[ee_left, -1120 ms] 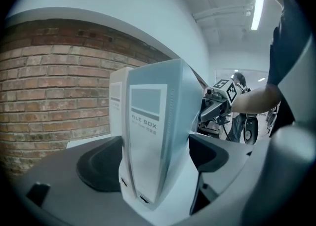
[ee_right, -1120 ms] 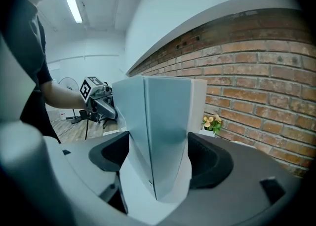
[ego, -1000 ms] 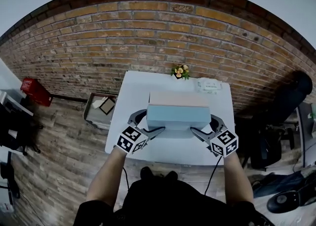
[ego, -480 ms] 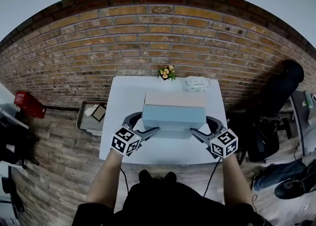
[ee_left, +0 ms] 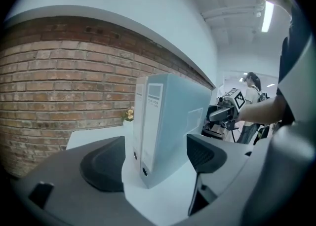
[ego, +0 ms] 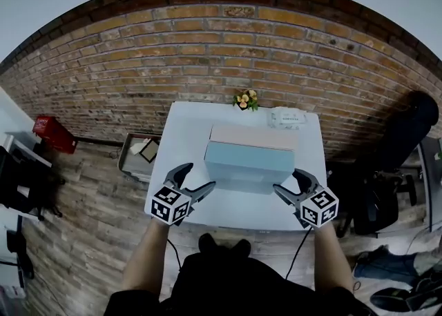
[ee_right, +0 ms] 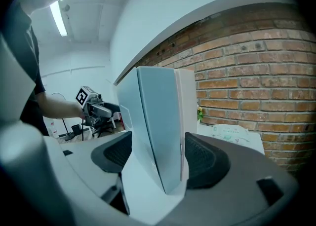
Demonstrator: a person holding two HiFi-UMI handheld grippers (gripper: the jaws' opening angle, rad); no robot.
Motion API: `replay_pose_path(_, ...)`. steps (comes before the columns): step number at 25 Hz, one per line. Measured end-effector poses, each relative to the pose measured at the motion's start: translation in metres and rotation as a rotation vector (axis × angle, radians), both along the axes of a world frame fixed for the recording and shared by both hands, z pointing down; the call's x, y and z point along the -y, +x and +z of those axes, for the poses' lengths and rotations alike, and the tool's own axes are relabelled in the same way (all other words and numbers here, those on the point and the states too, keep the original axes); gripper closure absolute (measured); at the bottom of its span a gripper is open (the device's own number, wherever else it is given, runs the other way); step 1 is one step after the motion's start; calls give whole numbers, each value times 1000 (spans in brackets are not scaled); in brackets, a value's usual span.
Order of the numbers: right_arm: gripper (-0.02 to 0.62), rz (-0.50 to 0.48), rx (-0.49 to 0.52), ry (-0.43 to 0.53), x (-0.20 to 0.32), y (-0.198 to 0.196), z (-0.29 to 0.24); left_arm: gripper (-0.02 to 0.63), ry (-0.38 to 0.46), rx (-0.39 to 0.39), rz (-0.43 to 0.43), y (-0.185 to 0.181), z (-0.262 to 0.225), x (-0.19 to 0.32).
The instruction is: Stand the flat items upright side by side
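Head view first, and the job looks all but done. The blue file box [ego: 248,159] stands upright near the middle of the white table [ego: 186,128]. Right behind it on the wall side is the pale pink box [ego: 254,136], upright as well and tight against it, with no gap that I can see. Their ends line up near enough.

The left gripper [ego: 196,181] sits off the blue box's left end, clear of it. In the left gripper view its jaws stand wide apart and grip nothing. The two box spines sit out beyond the pads, untouched.

The right gripper [ego: 289,182] hangs just beside the lower right corner of the blue box. In the right gripper view the box's end lines up between the jaws, which are spread and released. The far pad runs close to the box wall, but I see no squeeze on it.

So, by my reading, the step in hand is the clean getaway. The way to do it well is to hold both claws wide and draw them straight out along the box's length. No twisting, or a pad could catch a corner and swing the blue box off its neighbour. The right side needs the most care, given how near that pad sits. If the ends need a last squaring, an even push from both sides would do it.

At the back of the table, the little flowers [ego: 250,99] and the tissue pack [ego: 290,118] stay well apart from the action.
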State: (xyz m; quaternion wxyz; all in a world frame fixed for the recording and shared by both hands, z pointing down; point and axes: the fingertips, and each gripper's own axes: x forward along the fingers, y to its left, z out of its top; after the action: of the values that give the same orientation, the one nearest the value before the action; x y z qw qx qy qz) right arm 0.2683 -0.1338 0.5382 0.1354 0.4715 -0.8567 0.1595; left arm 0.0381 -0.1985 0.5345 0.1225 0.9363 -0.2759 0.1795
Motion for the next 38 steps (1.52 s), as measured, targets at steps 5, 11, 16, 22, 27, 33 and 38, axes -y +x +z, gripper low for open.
replay_pose_path(5,266,34,73,3,-12,5,8,256,-22,-32,-109,-9,-14,-16)
replay_pose_path(11,302,213,204,-1,-42,22,14,302,12,-13,-75,-10,-25,-41)
replay_pose_path(16,418,280,147,-10,-82,-1,19,372,53,-80,-107,-38,-44,-63)
replay_pose_path(22,579,213,45,21,-102,-116,1,510,118,-70,-103,-98,-46,-105)
replay_pose_path(27,578,171,86,74,-102,-198,-47,584,122,-68,-152,-146,-53,-115)
replay_pose_path(33,578,190,100,191,-84,-228,-113,589,218,-81,-55,-167,-100,-121)
replay_pose_path(38,578,217,46,341,-66,-233,-173,589,282,-143,-103,-178,-148,-115)
